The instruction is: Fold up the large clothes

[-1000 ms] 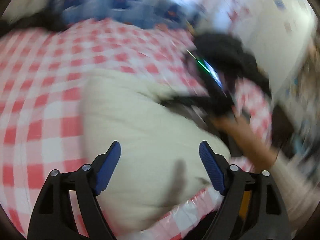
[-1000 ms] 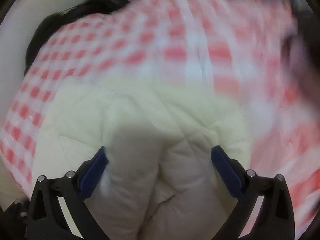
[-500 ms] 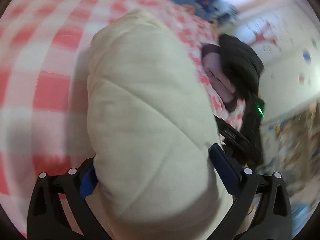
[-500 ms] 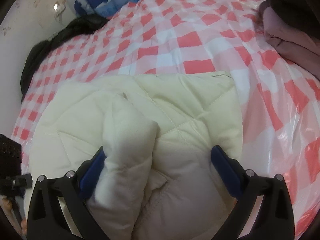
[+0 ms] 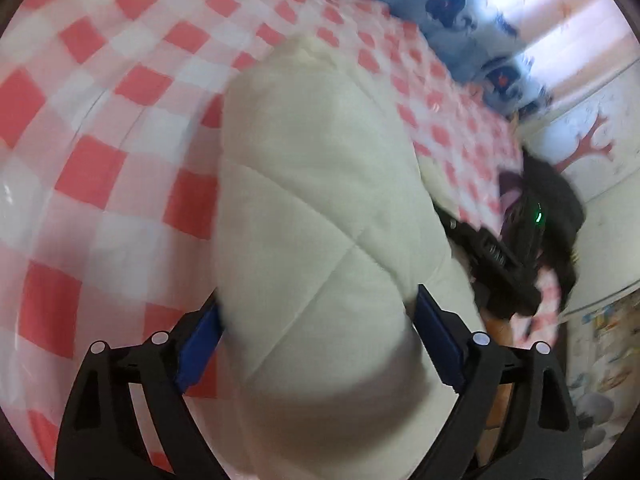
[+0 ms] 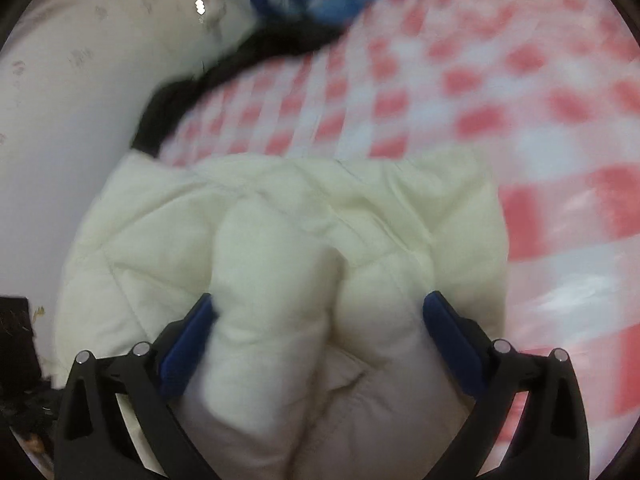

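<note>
Left tool [image 5: 316, 334]: wide-spread blue pads press both sides of a thick roll of cream quilted jacket [image 5: 320, 208], gripping it. Red-checked bed cover [image 5: 100, 128] lies bare to its left; right tool [image 5: 496, 264] close on its right.

Right tool [image 6: 318, 330]: pads clamp bunched jacket folds [image 6: 280, 240]. Bare cover ahead and right [image 6: 560, 128]; wall [image 6: 60, 100] near left. No legible writing.

No readable text, perhaps owing to blur.
</note>
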`<move>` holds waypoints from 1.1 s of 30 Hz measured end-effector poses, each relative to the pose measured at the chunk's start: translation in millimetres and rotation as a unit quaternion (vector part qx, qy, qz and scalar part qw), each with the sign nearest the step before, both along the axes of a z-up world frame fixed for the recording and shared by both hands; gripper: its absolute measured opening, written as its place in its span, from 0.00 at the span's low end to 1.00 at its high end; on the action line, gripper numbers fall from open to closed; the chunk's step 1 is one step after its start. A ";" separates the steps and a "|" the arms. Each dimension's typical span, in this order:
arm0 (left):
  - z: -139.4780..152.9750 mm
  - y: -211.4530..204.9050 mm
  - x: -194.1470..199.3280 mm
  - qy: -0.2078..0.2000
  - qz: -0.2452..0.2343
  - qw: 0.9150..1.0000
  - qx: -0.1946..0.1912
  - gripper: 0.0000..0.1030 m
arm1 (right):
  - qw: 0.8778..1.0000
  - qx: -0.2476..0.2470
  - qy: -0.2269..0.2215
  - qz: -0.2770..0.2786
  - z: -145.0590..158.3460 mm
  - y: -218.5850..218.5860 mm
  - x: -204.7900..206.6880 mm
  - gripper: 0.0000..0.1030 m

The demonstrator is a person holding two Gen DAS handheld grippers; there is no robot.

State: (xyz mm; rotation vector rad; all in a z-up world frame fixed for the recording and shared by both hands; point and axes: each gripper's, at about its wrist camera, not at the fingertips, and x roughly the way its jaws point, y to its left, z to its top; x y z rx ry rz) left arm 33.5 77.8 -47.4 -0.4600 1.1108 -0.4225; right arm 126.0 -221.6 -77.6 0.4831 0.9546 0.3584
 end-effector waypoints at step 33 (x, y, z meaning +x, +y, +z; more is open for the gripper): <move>17.3 -49.5 3.6 -0.088 0.019 0.992 0.083 0.91 | 0.989 -0.145 0.007 -0.032 59.2 -20.5 -15.4 0.93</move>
